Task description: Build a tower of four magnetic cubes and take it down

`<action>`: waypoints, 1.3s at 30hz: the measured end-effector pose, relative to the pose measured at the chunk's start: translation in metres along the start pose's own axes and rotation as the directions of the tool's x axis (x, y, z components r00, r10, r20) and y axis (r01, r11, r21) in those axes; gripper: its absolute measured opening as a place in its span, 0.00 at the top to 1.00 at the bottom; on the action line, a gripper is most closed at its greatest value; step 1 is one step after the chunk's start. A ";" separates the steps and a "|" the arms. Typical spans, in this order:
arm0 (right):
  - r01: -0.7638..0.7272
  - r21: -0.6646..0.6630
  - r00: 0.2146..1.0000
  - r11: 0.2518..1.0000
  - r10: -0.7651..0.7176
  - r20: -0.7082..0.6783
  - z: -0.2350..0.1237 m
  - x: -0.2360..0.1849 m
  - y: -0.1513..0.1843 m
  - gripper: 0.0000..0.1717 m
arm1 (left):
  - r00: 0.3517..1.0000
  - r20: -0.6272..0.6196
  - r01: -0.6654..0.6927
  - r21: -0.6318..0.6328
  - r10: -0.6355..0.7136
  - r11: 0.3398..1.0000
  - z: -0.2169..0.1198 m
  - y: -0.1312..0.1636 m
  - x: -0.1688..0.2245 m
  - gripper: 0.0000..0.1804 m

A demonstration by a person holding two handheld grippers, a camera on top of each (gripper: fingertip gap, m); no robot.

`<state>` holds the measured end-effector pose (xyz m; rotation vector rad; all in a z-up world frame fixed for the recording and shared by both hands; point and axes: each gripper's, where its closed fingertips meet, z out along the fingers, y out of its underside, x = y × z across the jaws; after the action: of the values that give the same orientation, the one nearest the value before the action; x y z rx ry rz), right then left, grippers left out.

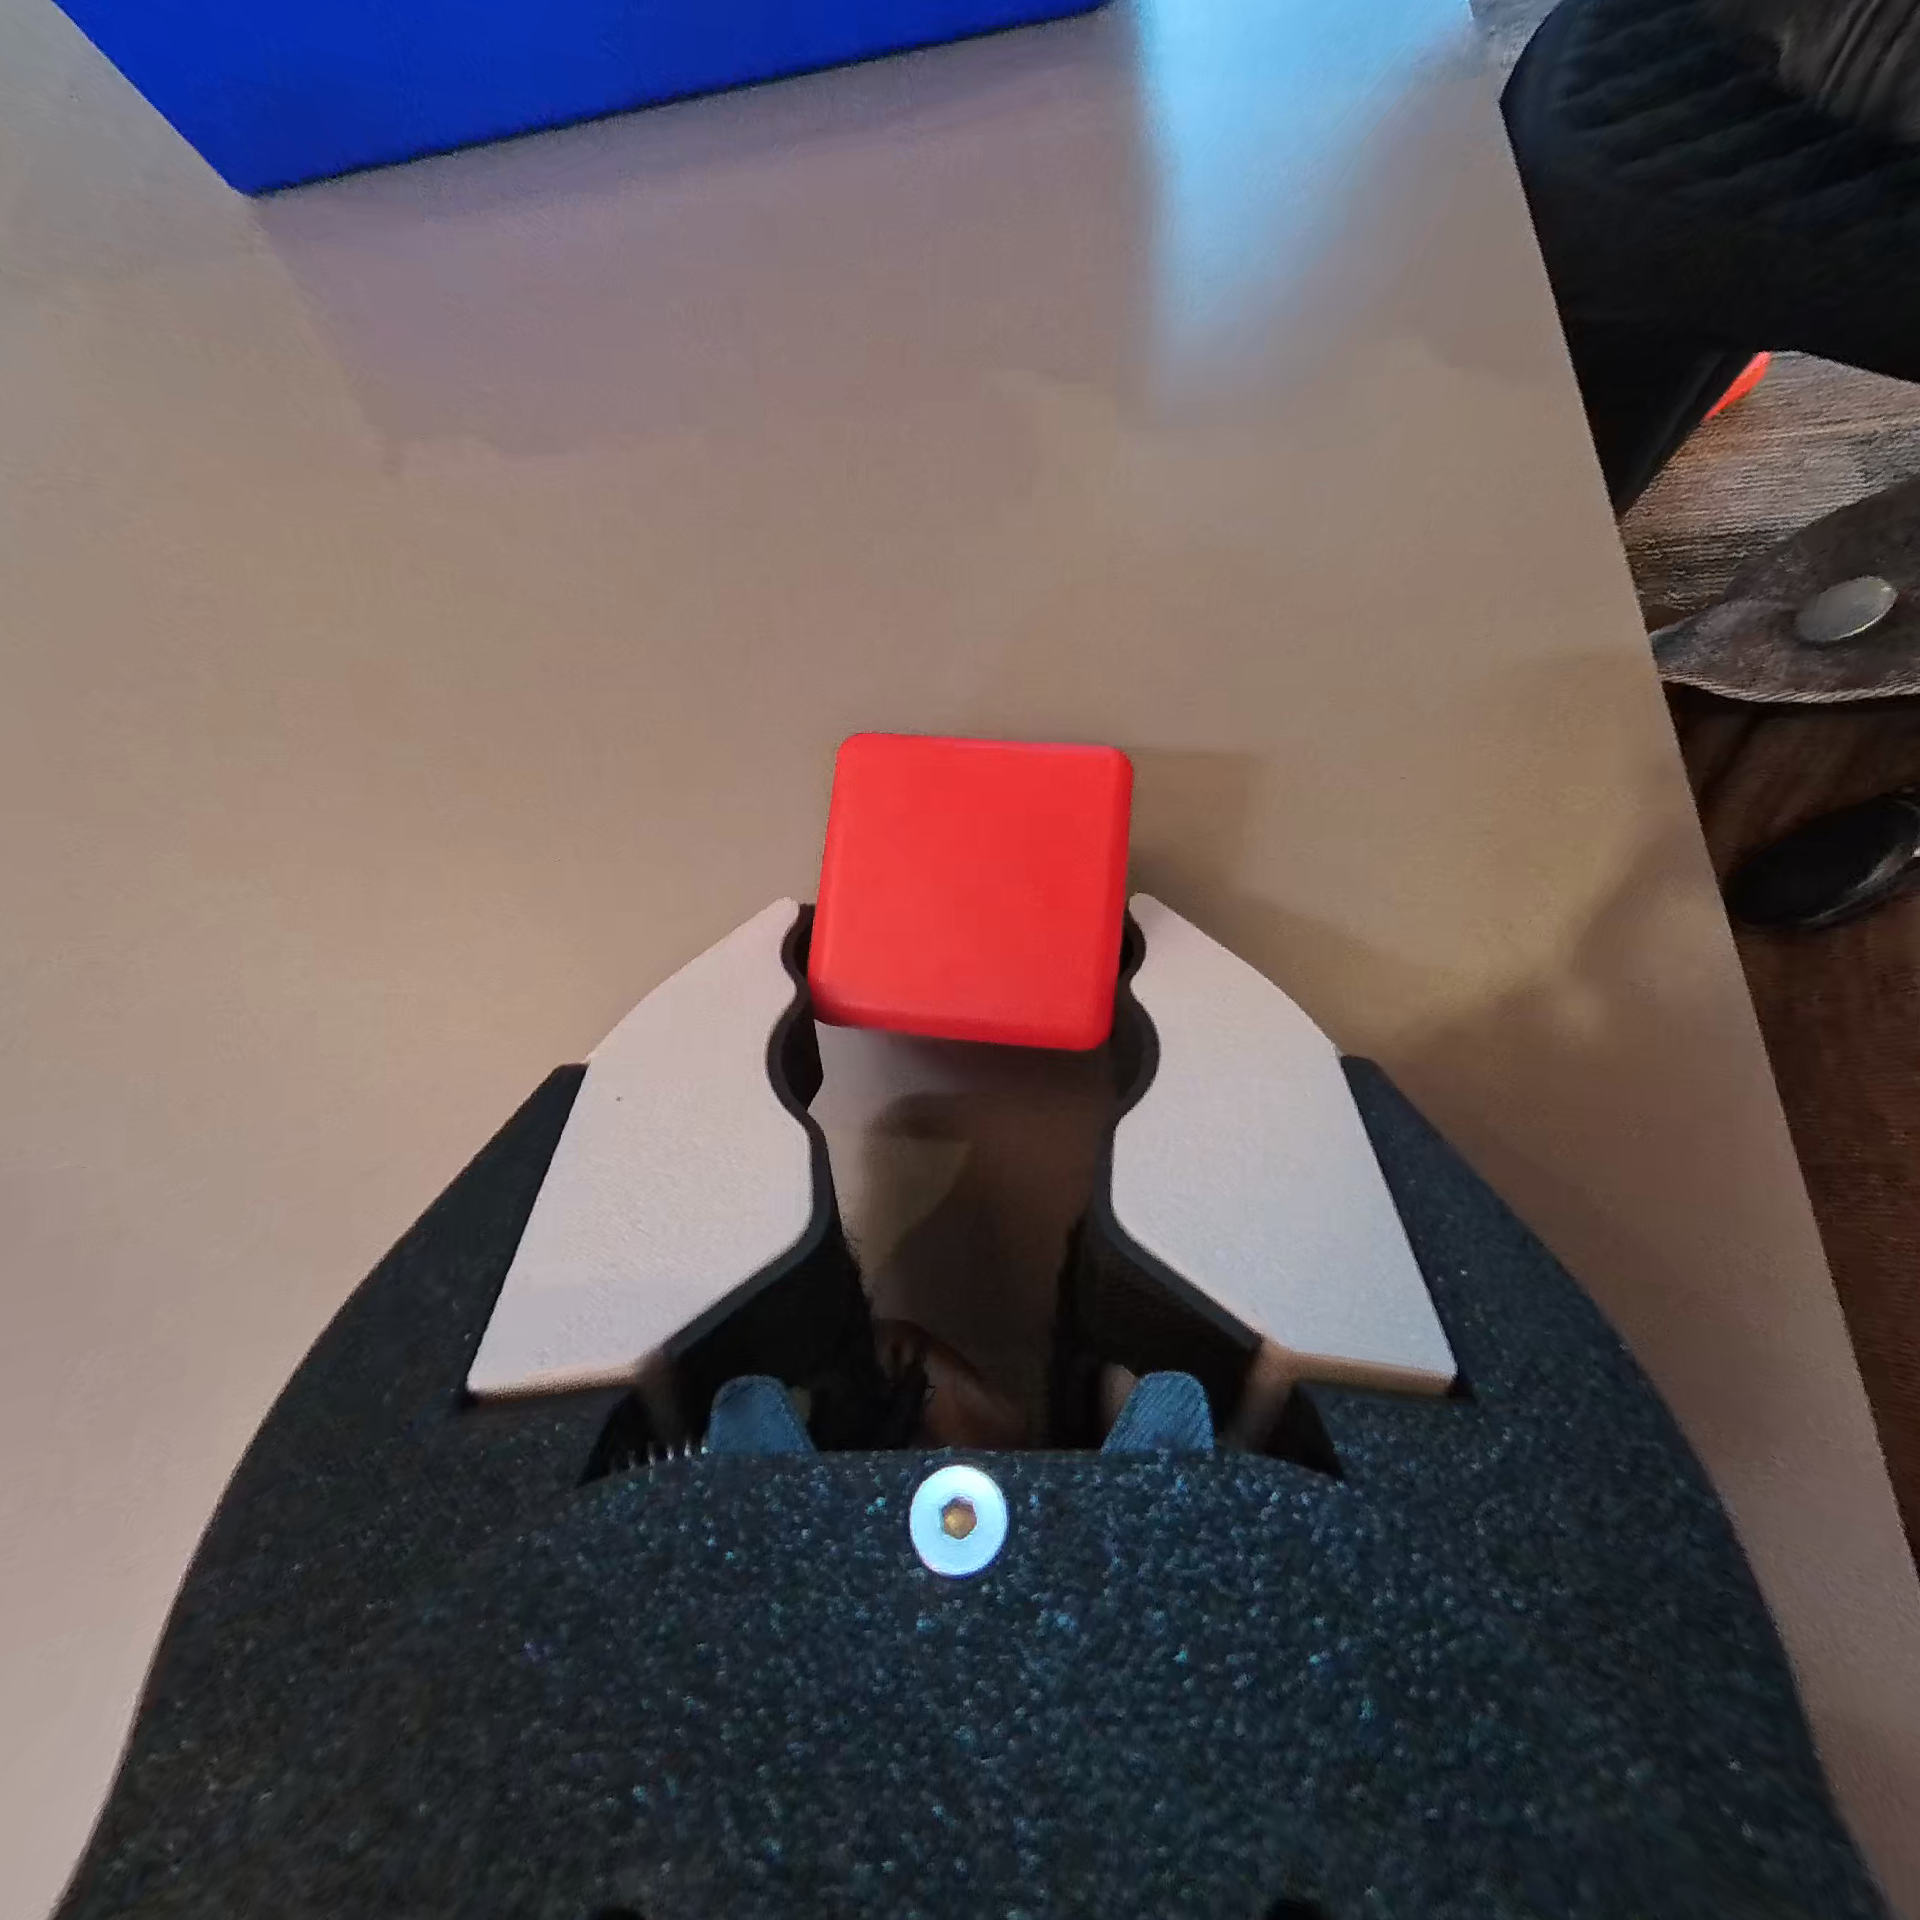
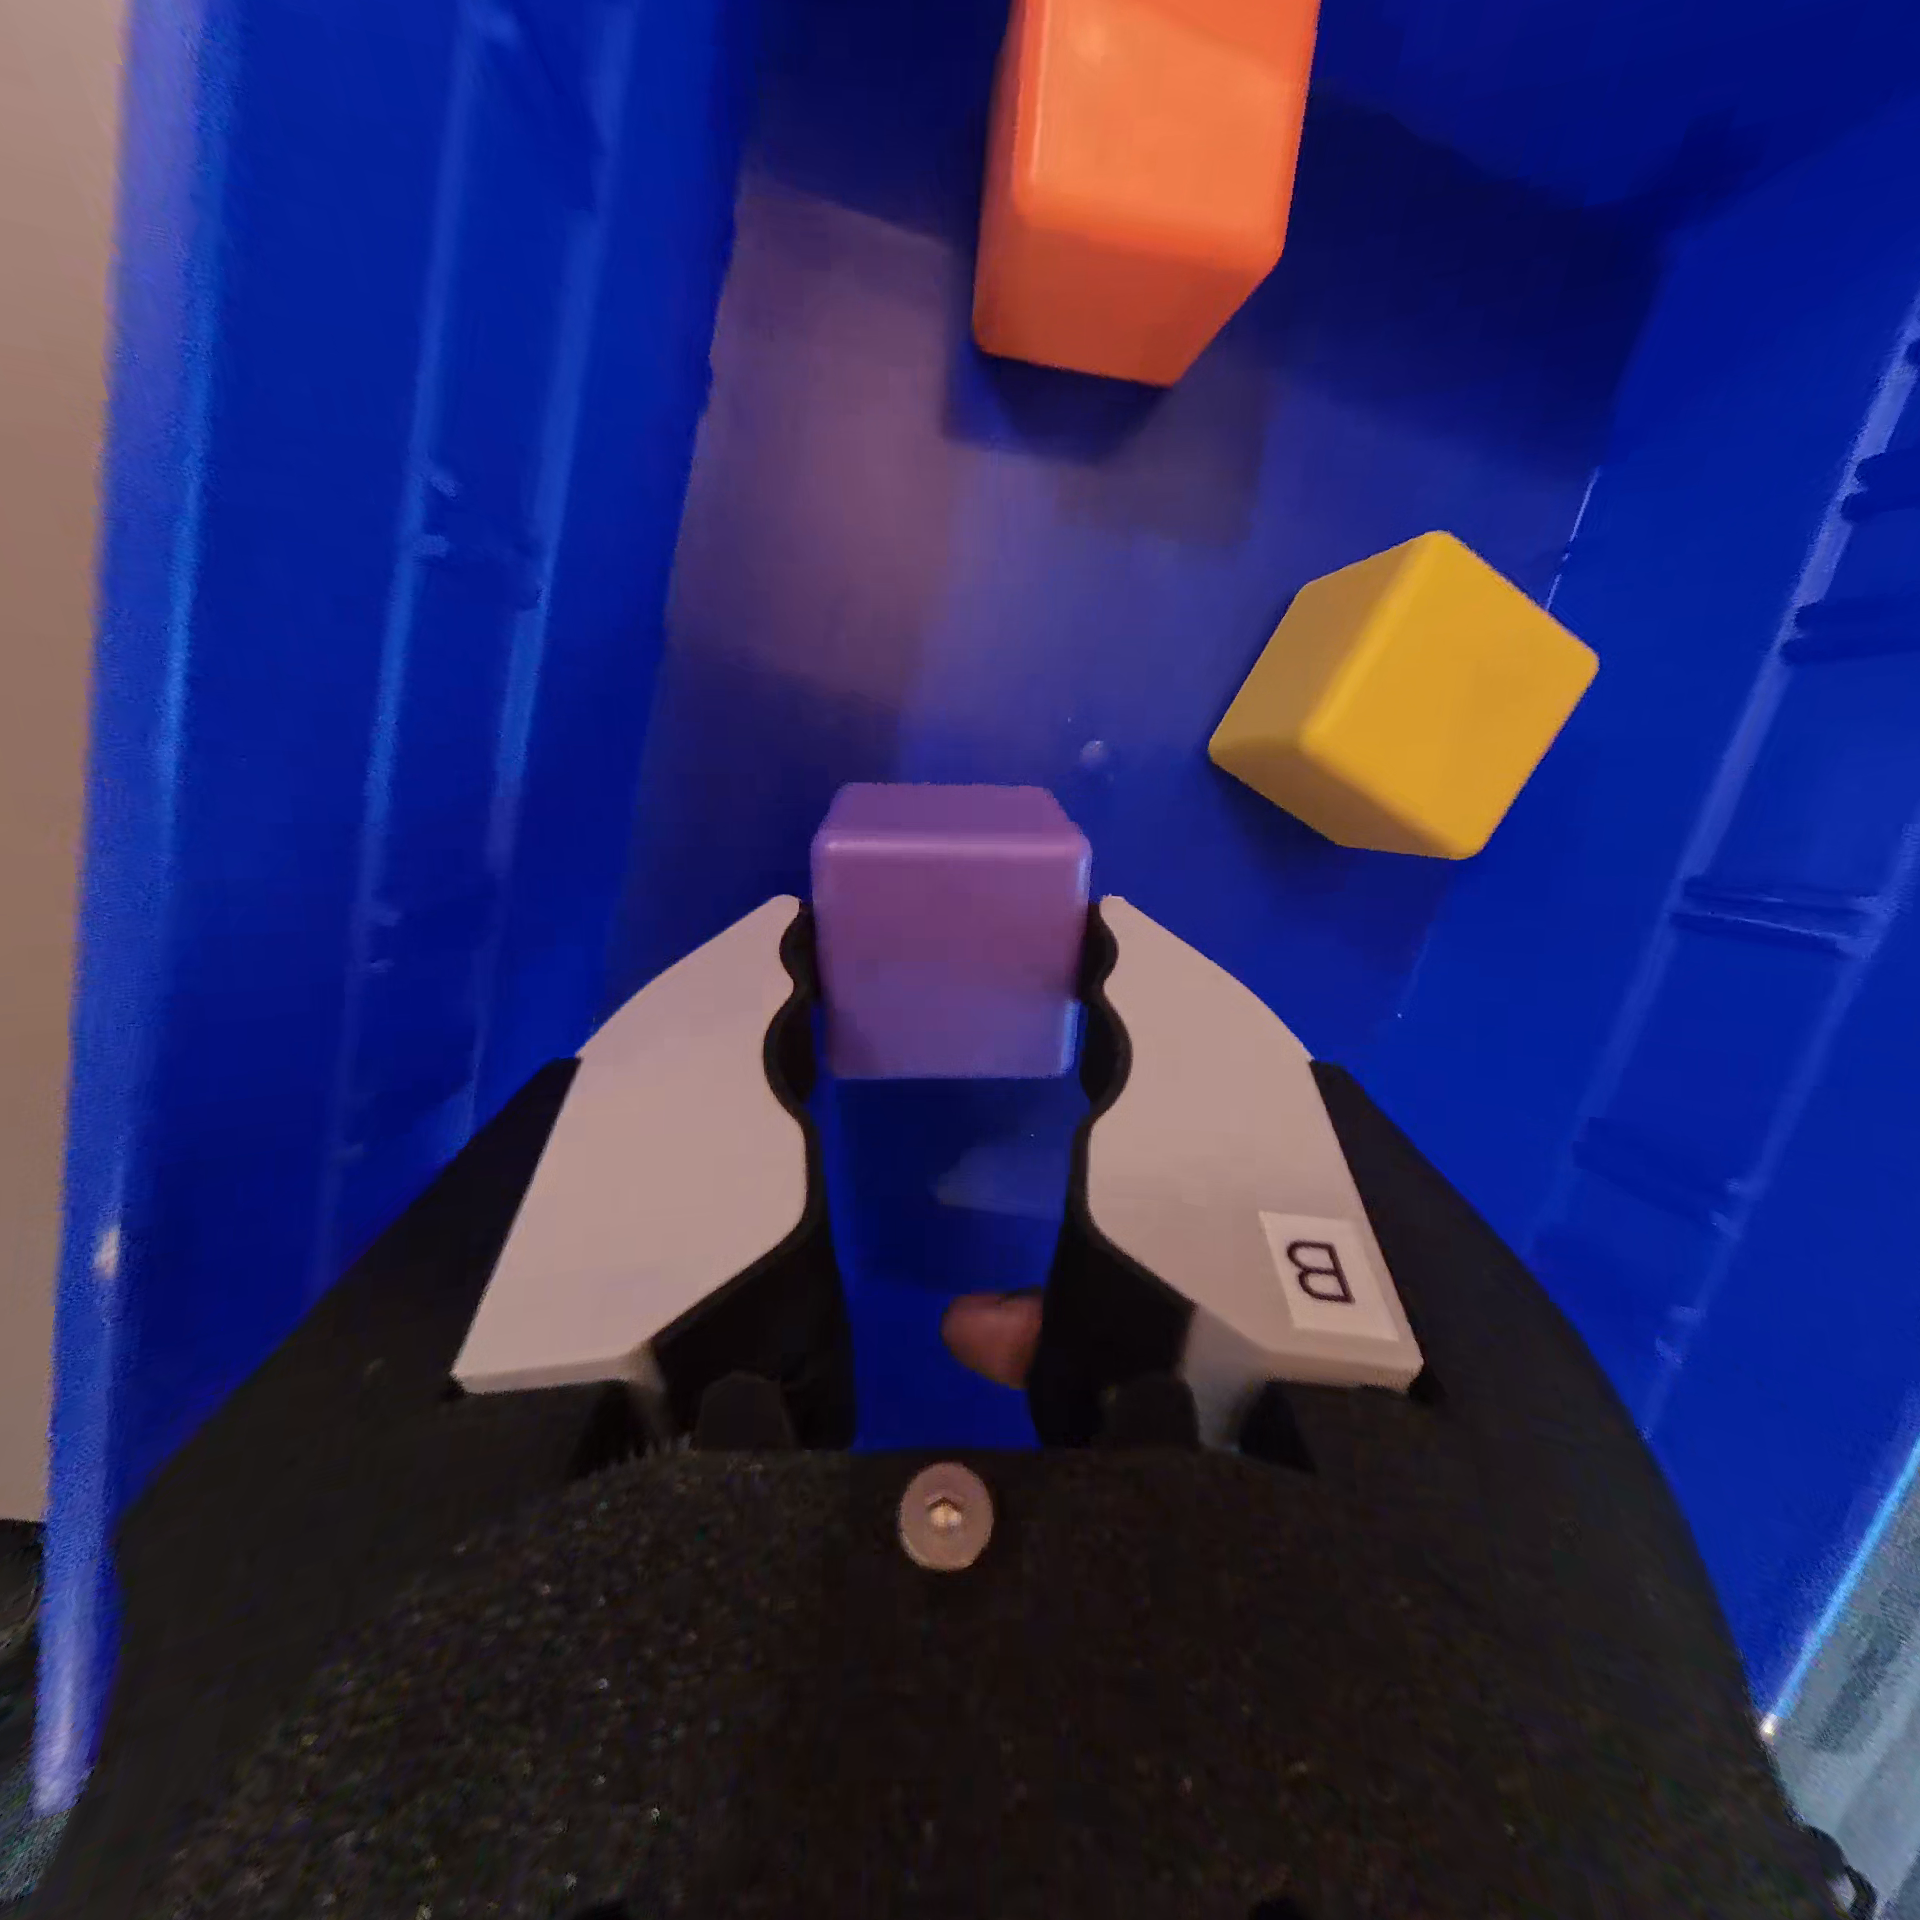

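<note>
In the left wrist view my left gripper (image 1: pixel 966 935) is shut on a red cube (image 1: pixel 971 888). Both pads press its sides and hold it slightly tilted over the beige table (image 1: pixel 520 675). In the right wrist view my right gripper (image 2: pixel 948 951) is shut on a purple cube (image 2: pixel 948 925) inside the blue bin (image 2: pixel 364 623), above the bin's floor. An orange cube (image 2: pixel 1127 187) lies farther in on the bin floor. A yellow cube (image 2: pixel 1403 696) lies to the right of the purple one, turned corner-on.
The blue bin's corner (image 1: pixel 520 73) shows at the far left of the table in the left wrist view. The table's right edge (image 1: pixel 1621 582) runs diagonally, with a dark-clothed person (image 1: pixel 1745 208) and floor beyond it. The bin's ribbed walls (image 2: pixel 1714 935) close in on both sides of my right gripper. One gripper's finger ends stand about 30 centimeters off the other's.
</note>
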<state>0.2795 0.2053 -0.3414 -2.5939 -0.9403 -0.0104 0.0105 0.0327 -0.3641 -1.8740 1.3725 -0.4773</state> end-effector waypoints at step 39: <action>0.696 0.456 0.427 0.554 -0.831 0.357 -0.026 -0.337 -0.046 0.71 | 0.994 -0.097 0.065 0.074 -0.057 0.995 -0.017 -0.010 0.007 0.44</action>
<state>-0.0073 0.0213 -0.3457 -1.6920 -2.1385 0.5891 0.0075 0.0213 -0.3466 -1.8550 1.3412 -0.6486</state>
